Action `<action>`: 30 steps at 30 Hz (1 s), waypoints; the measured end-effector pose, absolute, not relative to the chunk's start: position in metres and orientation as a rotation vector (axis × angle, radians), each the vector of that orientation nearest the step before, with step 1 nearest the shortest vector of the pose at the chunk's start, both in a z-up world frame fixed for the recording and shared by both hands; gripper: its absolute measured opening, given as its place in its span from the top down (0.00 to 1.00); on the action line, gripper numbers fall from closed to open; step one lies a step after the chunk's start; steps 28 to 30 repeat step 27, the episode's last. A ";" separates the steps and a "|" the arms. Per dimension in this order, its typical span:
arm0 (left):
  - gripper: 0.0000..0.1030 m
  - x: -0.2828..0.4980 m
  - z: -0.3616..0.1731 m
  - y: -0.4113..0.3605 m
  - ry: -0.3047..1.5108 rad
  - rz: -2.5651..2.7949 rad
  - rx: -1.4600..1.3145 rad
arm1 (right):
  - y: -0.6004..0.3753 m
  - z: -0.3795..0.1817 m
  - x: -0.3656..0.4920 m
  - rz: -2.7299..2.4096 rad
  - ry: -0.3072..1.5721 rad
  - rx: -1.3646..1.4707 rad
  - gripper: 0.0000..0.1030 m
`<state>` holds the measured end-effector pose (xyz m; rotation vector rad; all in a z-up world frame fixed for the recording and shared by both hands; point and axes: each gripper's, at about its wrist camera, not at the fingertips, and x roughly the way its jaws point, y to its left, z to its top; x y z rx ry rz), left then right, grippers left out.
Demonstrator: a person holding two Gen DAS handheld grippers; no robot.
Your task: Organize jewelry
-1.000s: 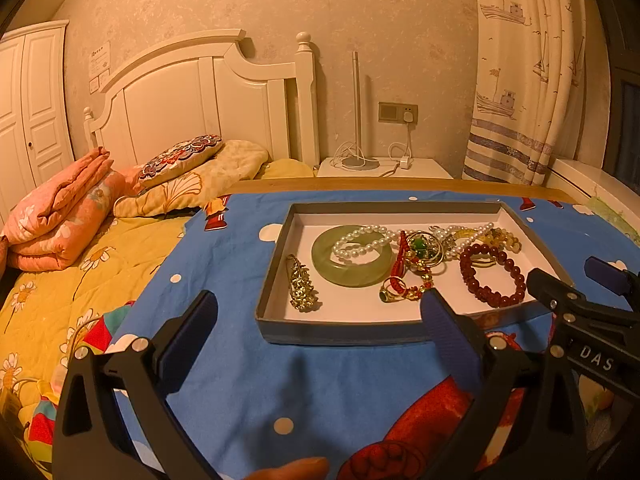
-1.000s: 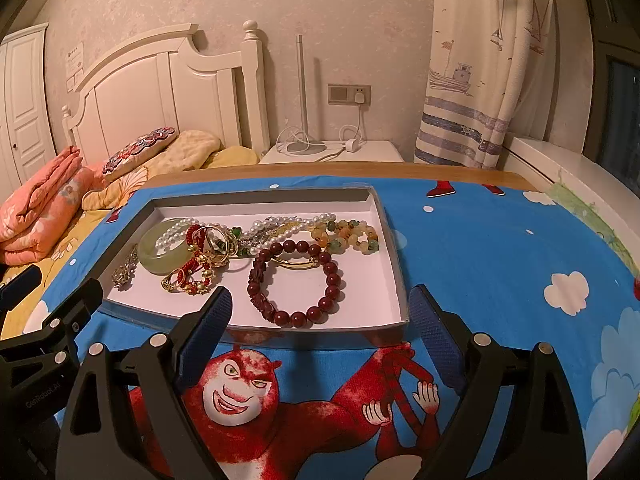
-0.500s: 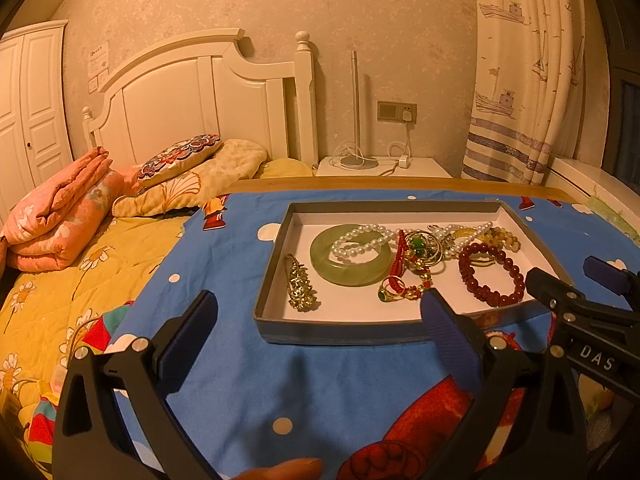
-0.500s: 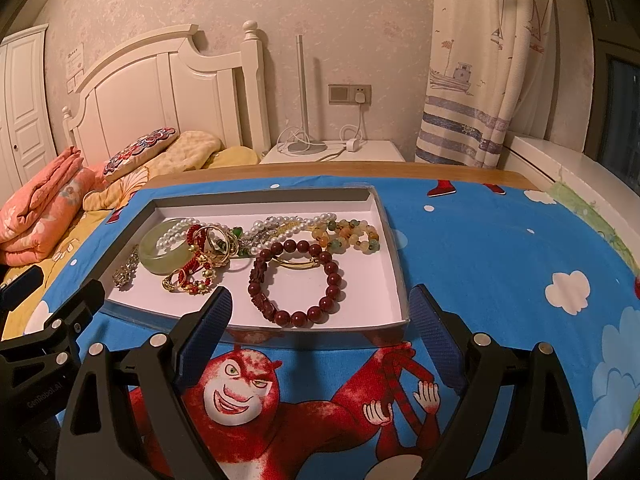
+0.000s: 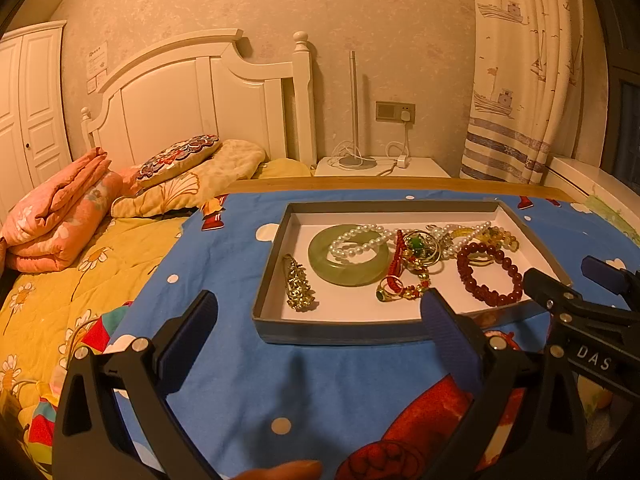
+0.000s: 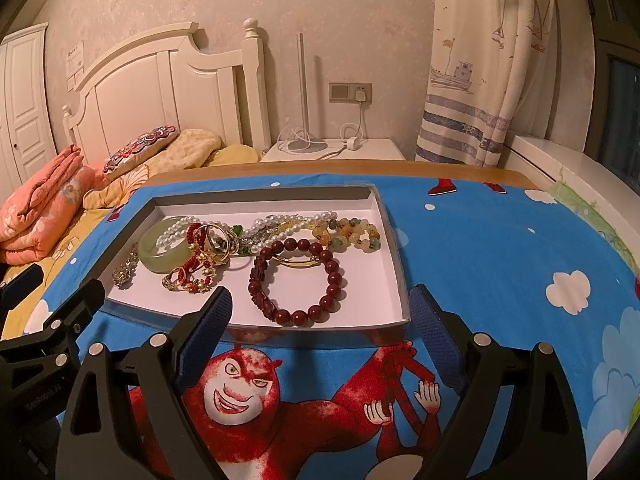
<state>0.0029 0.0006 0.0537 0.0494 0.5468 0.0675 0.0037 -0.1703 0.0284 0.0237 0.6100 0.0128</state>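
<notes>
Warm, dim indoor light with a strong orange cast in both wrist views.

Light falls from above and in front, leaving the wall (image 5: 400, 20) evenly lit and the tray (image 6: 394, 240) floor the brightest patch, without glare. Soft shadows sit under the tray's near wall and beside the headboard (image 5: 192, 92). Fisheye lenses bend the curtain (image 6: 480, 60) and wardrobe (image 5: 28, 100) inward, and the corners darken to black. Focus is sharp at centre; the close gripper bodies look slightly soft.
</notes>
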 end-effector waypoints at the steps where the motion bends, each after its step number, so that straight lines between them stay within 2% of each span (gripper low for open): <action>1: 0.02 0.003 0.053 0.001 0.546 0.067 0.050 | -0.171 0.029 0.004 0.013 0.610 0.024 0.16; 19: 0.02 0.004 0.054 0.007 0.556 0.056 -0.002 | -0.170 0.028 0.002 0.017 0.608 0.034 0.16; 25: 0.02 0.014 0.027 0.016 0.865 -0.010 -0.061 | -0.148 0.010 -0.017 0.080 0.767 -0.081 0.16; 30: 0.02 0.013 0.013 0.018 0.920 0.004 -0.045 | -0.135 0.002 -0.019 0.100 0.829 -0.144 0.16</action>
